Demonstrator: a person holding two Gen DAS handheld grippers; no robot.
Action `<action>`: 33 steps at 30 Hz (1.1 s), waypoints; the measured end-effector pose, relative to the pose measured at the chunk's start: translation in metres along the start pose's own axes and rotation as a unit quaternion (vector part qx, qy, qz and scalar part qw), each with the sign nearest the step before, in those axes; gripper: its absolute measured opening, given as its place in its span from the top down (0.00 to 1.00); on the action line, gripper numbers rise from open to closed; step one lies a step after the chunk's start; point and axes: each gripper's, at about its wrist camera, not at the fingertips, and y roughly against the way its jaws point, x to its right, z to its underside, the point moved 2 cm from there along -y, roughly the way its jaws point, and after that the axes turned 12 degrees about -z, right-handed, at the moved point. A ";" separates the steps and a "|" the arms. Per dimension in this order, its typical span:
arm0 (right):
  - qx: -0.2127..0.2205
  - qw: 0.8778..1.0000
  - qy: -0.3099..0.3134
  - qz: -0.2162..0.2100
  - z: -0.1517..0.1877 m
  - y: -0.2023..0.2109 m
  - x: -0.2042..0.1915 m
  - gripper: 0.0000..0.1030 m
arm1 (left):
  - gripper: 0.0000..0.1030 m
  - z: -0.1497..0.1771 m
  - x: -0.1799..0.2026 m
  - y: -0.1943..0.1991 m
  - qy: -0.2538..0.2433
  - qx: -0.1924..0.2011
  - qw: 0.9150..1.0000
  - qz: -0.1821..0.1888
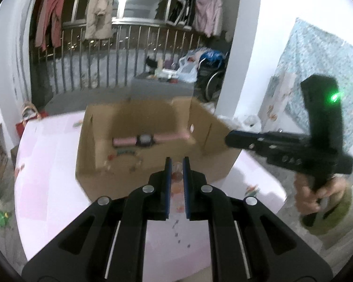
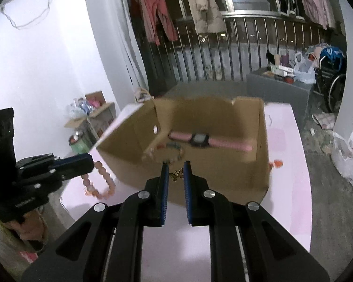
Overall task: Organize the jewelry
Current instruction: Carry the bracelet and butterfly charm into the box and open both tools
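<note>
An open cardboard box (image 1: pixel 87 164) (image 2: pixel 134 162) stands on a pink table (image 1: pixel 49 164). Inside it lie a pink-strapped watch (image 1: pixel 144 140) (image 2: pixel 200 140) and a multi-coloured bead bracelet (image 2: pixel 176 146). My left gripper (image 1: pixel 176 163) is shut on a pink bead bracelet (image 1: pixel 176 176). In the right wrist view the left gripper (image 2: pixel 90 161) is left of the box, and the pink bead bracelet (image 2: pixel 101 183) dangles from it above the table. My right gripper (image 2: pixel 176 164) is shut on a small gold butterfly pendant (image 2: pixel 176 174) just before the box's near wall. In the left wrist view the right gripper (image 1: pixel 228 138) is at the box's right side.
Small dark studs (image 1: pixel 178 235) lie on the table near me, and an orange trinket (image 2: pixel 276 163) lies right of the box. Beyond the table are a grey cabinet (image 2: pixel 277 87), a wheelchair (image 2: pixel 334 87), plastic bags (image 2: pixel 348 159), a railing with hanging clothes, and cartons on the floor at left (image 2: pixel 94 115).
</note>
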 end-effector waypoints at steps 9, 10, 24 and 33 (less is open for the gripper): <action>-0.033 0.999 -0.029 -0.013 -0.042 -0.036 0.040 0.87 | 0.92 -0.060 0.010 -0.082 -0.002 -0.051 0.999 0.009; -0.038 0.999 -0.032 -0.013 -0.045 -0.041 0.044 0.87 | 0.92 -0.063 0.010 -0.097 -0.001 -0.064 0.998 0.006; -0.069 0.996 -0.054 0.015 -0.054 -0.077 0.080 0.83 | 0.62 -0.057 -0.018 -0.167 0.053 -0.122 0.991 -0.011; -0.012 0.993 -0.106 0.050 -0.036 -0.014 0.095 0.67 | 0.38 -0.054 -0.080 -0.095 0.108 -0.061 0.989 -0.079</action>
